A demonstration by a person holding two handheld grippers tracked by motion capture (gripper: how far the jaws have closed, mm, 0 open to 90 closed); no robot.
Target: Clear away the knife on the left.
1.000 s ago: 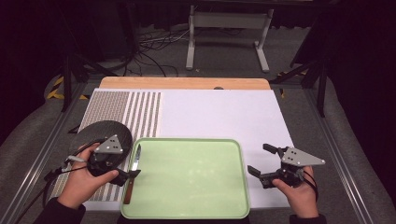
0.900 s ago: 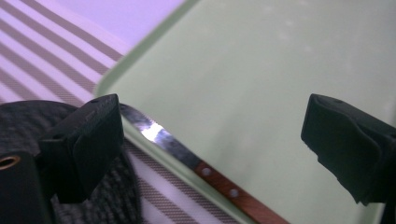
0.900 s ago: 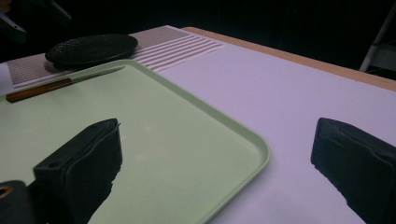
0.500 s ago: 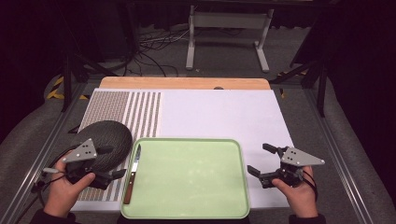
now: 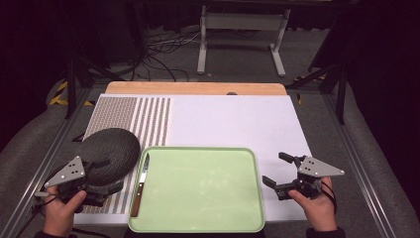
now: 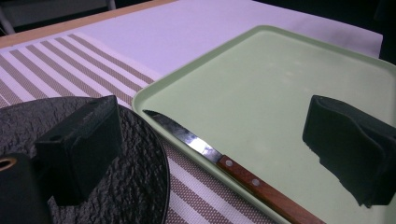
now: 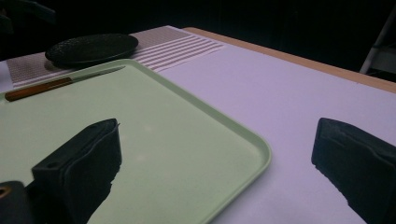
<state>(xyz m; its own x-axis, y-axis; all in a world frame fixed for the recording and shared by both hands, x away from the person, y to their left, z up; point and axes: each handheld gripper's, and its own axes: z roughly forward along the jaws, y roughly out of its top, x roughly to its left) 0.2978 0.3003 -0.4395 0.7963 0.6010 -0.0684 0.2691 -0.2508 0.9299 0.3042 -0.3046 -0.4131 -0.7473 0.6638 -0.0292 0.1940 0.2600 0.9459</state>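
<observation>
Fingers are wide on both; the left gripper (image 5: 101, 174) has slid back to lower left, leaving the wooden-handled knife (image 5: 140, 184) on the green plastic tray (image 5: 200, 222), so that drop looks done.

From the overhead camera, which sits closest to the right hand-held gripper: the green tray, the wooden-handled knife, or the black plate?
1. Pale green plastic tray, just left of the right hand-held gripper.
2. Wooden-handled knife, tray's far-left edge.
3. Round black textured plate, beyond it.

room dark | grey floor (image 5: 163, 59) | cables (image 5: 166, 47) | metal stand (image 5: 242, 25) behind table (image 5: 198, 88)
</observation>
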